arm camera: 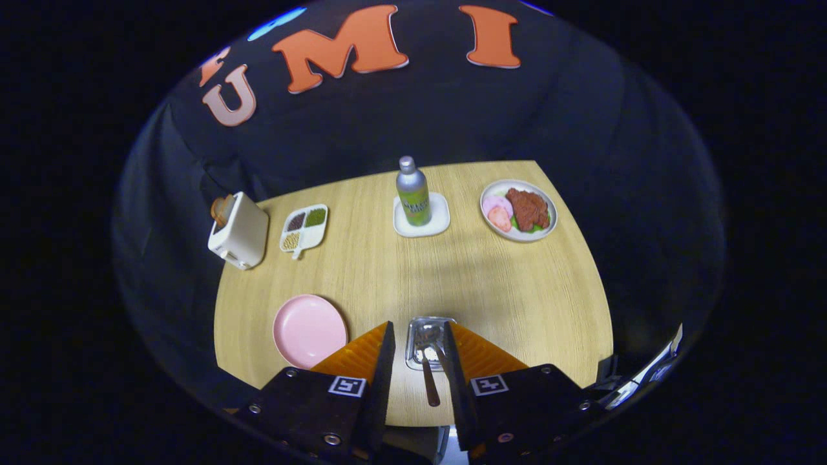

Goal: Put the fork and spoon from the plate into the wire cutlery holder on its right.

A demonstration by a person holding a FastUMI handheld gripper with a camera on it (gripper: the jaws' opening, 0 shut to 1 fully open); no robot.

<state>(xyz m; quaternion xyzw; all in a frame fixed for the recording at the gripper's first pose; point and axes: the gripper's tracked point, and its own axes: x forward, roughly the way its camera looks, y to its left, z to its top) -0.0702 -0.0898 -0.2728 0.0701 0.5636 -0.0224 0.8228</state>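
Hovering above the wire cutlery holder (428,342), gripper (418,342) parted, grasping nothing. Spoon (428,368) stands inside. Pink plate (309,329) beside it.

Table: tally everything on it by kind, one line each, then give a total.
Plates: 2, the empty pink plate and the food plate
Trays: 2, the bottle's white tray and the divided tray
Bottle: 1
Toaster: 1
Wire cutlery holder: 1
Cutlery: 1 utensil between the fingers of the open gripper
Total: 8
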